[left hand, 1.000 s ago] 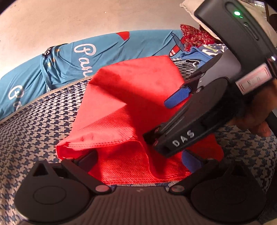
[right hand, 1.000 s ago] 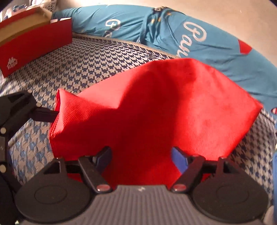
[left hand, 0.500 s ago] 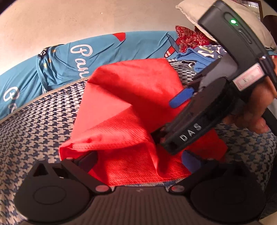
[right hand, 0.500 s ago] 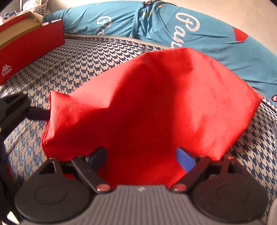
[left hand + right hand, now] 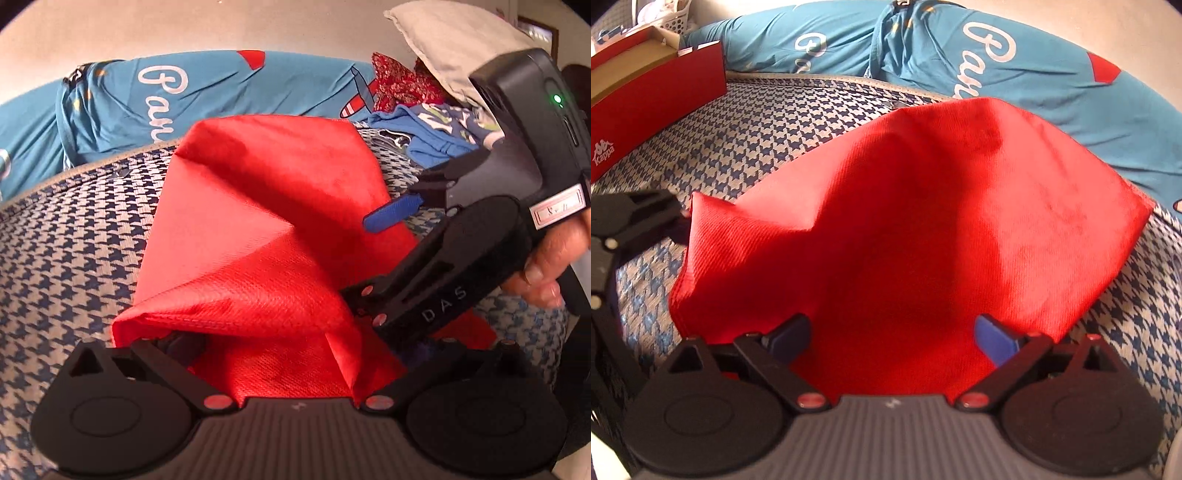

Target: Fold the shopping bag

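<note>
A red fabric shopping bag [image 5: 266, 229] lies partly folded on the houndstooth cover [image 5: 74, 251], one flap doubled over toward me. My left gripper [image 5: 299, 347] stands open at the bag's near edge. Its left finger [image 5: 181, 343] is tucked under the folded flap, and its right finger is hidden behind the other tool. A hand [image 5: 554, 266] holds my right gripper [image 5: 369, 254] over the bag's right side. Its jaws are opening, and the blue pads are off the cloth. In the right wrist view the bag [image 5: 923, 229] spreads between the wide-apart fingers of the right gripper [image 5: 892, 338].
A teal cloth with white lettering [image 5: 184, 92] lies along the far edge. Crumpled clothes [image 5: 424, 122] and a pillow [image 5: 450, 40] sit at the far right. A red Kappa box [image 5: 646, 96] stands at the far left, and a left gripper finger [image 5: 639, 214] reaches the bag's left corner.
The right gripper's jaws have spread wider and let the cloth go. The left gripper has slid in closer, so its left finger now sits under the folded flap.
</note>
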A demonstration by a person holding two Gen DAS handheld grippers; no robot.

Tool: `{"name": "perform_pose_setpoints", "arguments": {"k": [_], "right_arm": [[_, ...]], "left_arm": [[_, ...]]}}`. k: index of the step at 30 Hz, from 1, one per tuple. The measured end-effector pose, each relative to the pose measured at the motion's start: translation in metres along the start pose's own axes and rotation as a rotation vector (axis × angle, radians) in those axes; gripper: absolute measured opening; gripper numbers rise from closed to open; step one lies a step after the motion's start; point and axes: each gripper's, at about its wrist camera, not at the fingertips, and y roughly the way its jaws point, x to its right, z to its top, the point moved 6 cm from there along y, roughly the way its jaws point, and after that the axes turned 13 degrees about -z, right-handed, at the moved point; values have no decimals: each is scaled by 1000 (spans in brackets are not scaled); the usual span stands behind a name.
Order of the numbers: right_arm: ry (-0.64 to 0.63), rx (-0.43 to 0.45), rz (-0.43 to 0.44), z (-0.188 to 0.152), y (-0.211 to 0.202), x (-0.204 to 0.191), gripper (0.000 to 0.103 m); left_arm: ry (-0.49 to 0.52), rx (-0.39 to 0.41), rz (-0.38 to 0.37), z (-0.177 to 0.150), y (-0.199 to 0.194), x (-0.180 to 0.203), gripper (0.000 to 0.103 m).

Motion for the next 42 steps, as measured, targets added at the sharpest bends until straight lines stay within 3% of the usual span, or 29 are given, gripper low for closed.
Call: {"name": "perform_pose_setpoints", "arguments": {"k": [6, 13, 15, 22, 27, 33, 42], "right_arm": [[12, -7, -3, 0, 2, 1, 100], [10, -5, 2, 0, 3, 3, 102], [11, -7, 2, 1, 3, 3, 102], [11, -9, -4, 1, 2, 2, 102], [15, -11, -6, 1, 1, 2, 102], [17, -15, -6, 1, 1, 2, 103], [13, -16, -4, 2, 1, 3, 103]], "left_arm": [[110, 74, 236, -3, -11, 19, 103], [19, 72, 259, -12, -30, 14, 103], [28, 35, 267, -14, -39, 11, 103], [160, 48, 471, -6, -72, 10, 103], [116, 1, 489, -7, -50, -6, 103], [71, 7, 558, -4, -36, -25, 103], [-101, 30, 549, -1, -37, -57, 103]]}}
